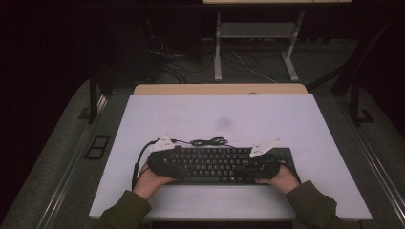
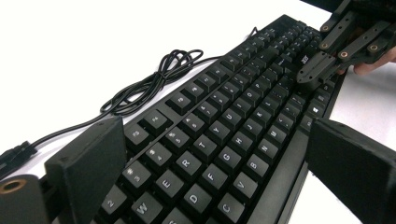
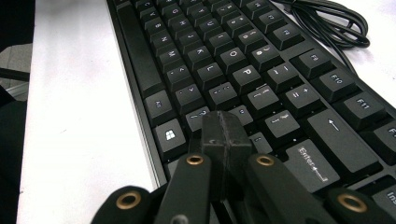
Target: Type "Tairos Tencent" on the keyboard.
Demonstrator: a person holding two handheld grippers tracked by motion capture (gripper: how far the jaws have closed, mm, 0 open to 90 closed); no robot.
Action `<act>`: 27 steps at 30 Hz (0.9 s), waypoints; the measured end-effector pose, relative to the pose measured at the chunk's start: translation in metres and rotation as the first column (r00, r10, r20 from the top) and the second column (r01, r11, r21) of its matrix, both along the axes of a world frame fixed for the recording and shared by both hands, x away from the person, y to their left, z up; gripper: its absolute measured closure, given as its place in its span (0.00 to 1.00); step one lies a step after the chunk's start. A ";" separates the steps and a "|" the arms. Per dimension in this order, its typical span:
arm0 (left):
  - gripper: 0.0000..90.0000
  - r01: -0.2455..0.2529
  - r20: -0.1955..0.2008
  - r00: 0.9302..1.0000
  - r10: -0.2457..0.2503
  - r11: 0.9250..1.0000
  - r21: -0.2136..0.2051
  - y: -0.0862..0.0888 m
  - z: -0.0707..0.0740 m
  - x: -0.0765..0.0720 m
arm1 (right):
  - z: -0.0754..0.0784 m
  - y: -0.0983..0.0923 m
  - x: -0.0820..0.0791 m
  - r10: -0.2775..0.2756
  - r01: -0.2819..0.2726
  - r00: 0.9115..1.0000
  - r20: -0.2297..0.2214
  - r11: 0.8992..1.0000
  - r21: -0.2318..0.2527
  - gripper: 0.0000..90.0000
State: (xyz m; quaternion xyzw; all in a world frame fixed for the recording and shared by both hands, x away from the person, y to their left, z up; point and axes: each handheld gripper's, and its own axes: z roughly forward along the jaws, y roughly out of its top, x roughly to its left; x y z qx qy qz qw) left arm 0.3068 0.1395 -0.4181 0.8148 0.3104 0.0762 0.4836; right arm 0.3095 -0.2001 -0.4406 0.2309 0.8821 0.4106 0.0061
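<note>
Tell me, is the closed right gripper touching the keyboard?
Cannot tell. In the right gripper view the shut right gripper sits over the keyboard near the bottom key row, but its own tips hide any contact or gap beneath.

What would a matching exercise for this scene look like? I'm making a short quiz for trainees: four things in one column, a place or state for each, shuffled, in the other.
Things
1. left gripper
2. right gripper
3. black computer keyboard
4. coiled black keyboard cable

Places or states
A. lies in loops on the white table top behind the keyboard
B. jaws pressed together, tips over the keys near Enter
C. jaws wide apart, one on each side of the letter keys
D. lies flat along the near part of the table

Pairs: 1-C, 2-B, 3-D, 4-A
</note>
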 end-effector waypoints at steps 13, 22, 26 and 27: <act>0.17 0.011 0.000 1.000 -0.011 1.000 -0.011 -0.014 0.005 0.009 | 0.000 0.000 0.000 -0.004 0.004 1.000 0.002 1.000 -0.002 0.99; 0.26 0.032 0.008 0.999 -0.032 0.999 -0.026 -0.029 0.008 0.017 | 0.000 0.000 -0.001 -0.007 0.007 1.000 0.001 1.000 -0.003 0.99; 0.36 0.032 0.012 0.999 -0.031 0.999 -0.031 -0.030 0.007 0.018 | 0.000 0.000 -0.001 -0.007 0.007 1.000 0.000 1.000 0.000 0.99; 0.39 0.033 0.010 0.999 -0.033 0.999 -0.033 -0.030 0.007 0.018 | 0.000 0.000 0.000 -0.008 0.008 1.000 -0.002 1.000 0.002 0.99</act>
